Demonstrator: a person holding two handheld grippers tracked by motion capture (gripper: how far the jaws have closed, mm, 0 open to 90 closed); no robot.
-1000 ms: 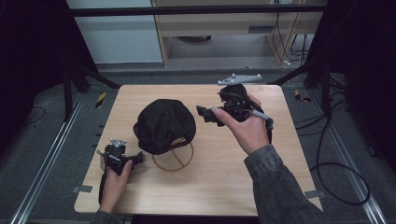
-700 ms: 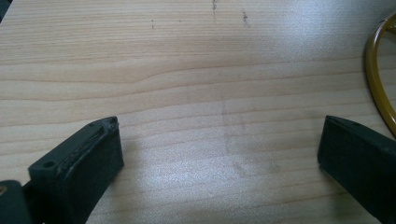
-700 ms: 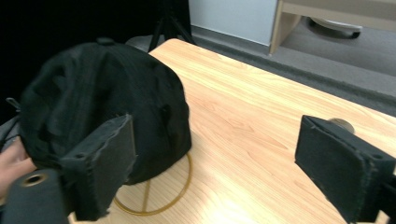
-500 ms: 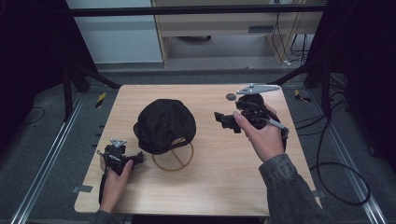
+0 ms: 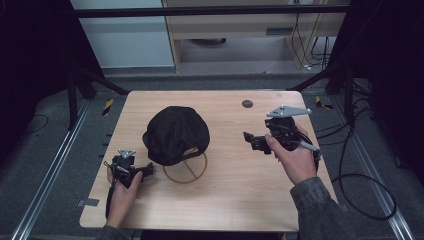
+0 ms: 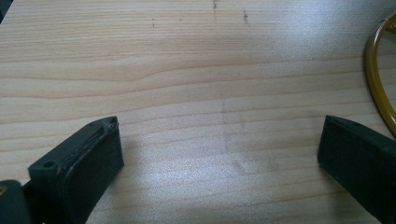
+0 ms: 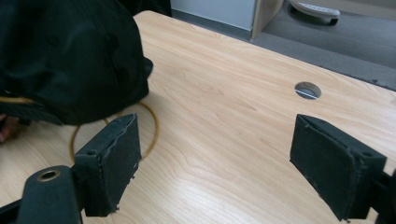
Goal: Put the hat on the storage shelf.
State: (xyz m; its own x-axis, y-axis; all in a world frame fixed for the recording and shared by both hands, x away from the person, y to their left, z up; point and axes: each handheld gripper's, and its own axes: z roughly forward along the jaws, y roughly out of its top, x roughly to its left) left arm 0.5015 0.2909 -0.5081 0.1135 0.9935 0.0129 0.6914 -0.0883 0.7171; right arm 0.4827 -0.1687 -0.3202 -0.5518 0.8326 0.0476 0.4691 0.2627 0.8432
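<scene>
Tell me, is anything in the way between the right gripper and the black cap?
Nothing visible. The right gripper is open and empty, and bare table lies between it and the black cap. The cap rests on a yellow ring.

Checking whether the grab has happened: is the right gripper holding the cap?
No: the right gripper stands apart from the cap, its jaws wide open over bare table.

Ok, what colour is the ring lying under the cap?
The ring is mustard yellow, clearest in the left gripper view; the cap is black.
</scene>
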